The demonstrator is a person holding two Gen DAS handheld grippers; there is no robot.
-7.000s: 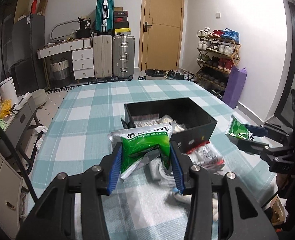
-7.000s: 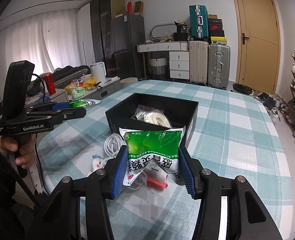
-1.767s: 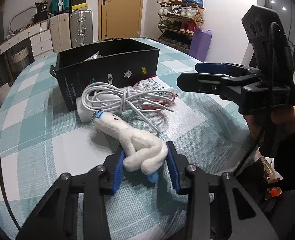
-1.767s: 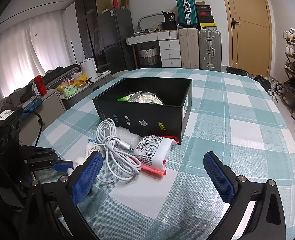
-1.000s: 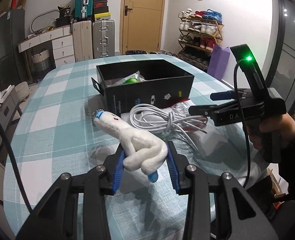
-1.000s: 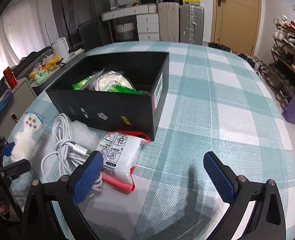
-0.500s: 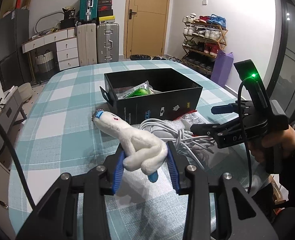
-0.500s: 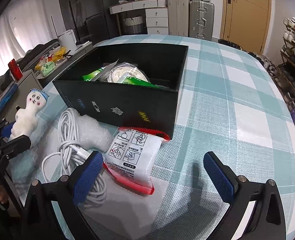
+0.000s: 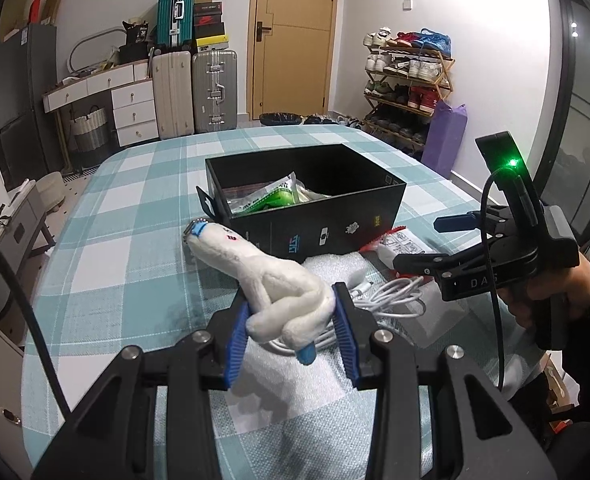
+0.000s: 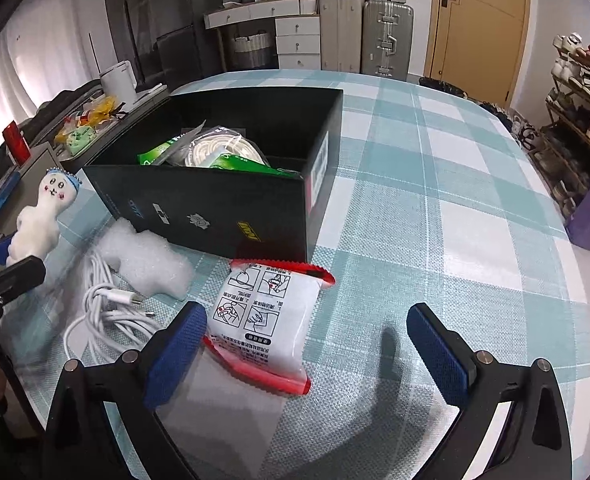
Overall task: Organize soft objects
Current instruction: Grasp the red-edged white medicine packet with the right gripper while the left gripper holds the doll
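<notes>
Left claw clamps a fuzzy white plush doll by its lower body, lifted off the checked teal cloth surface, head tilted toward upper left; in the right wrist view the doll sits at far left edge, painted face, blue hair. Centre: rigid black cardboard box, open top, crinkly green-and-clear packets inside. In front of it, lumpy white bubble wrap, a coiled white cable, then a glossy red-edged pouch with printed diagrams. Right claw spread wide, holding nothing, low over the pouch at lower centre.
</notes>
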